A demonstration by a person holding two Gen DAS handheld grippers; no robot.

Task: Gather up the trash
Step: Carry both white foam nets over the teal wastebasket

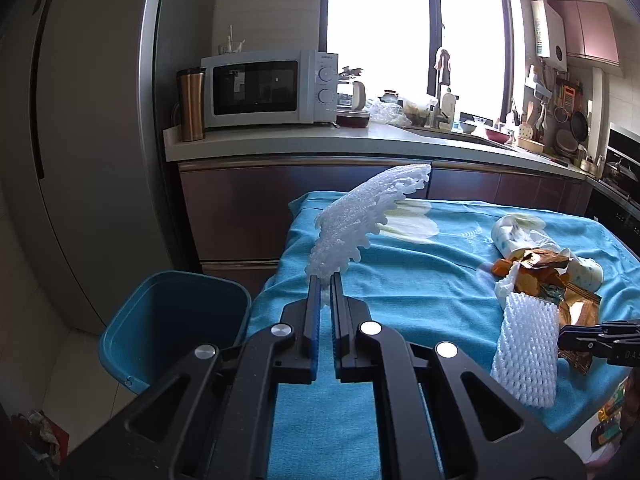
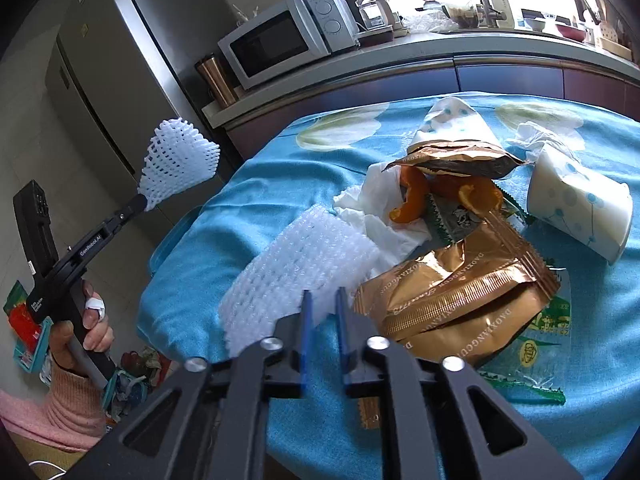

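My left gripper (image 1: 326,280) is shut on the edge of a white foam net (image 1: 360,220) and holds it up over the table's left end, beside the blue bin (image 1: 172,320). The right wrist view shows that left gripper (image 2: 140,202) with its foam net (image 2: 180,160) raised in a person's hand. My right gripper (image 2: 323,294) is down at a second foam net (image 2: 296,268) lying flat on the blue cloth (image 2: 224,208). Its narrowed jaws have that net's near corner filling the gap. Beyond lie gold wrappers (image 2: 452,300), orange peel (image 2: 412,196), tissue (image 2: 380,216) and a paper cup (image 2: 580,208).
The bin stands on the floor at the table's left edge, its rim (image 2: 172,240) just below the cloth. A counter with a microwave (image 1: 268,88) and a steel tumbler (image 1: 192,104) runs behind the table. A tall fridge (image 1: 80,120) stands left. Bags and packets litter the floor (image 2: 28,320).
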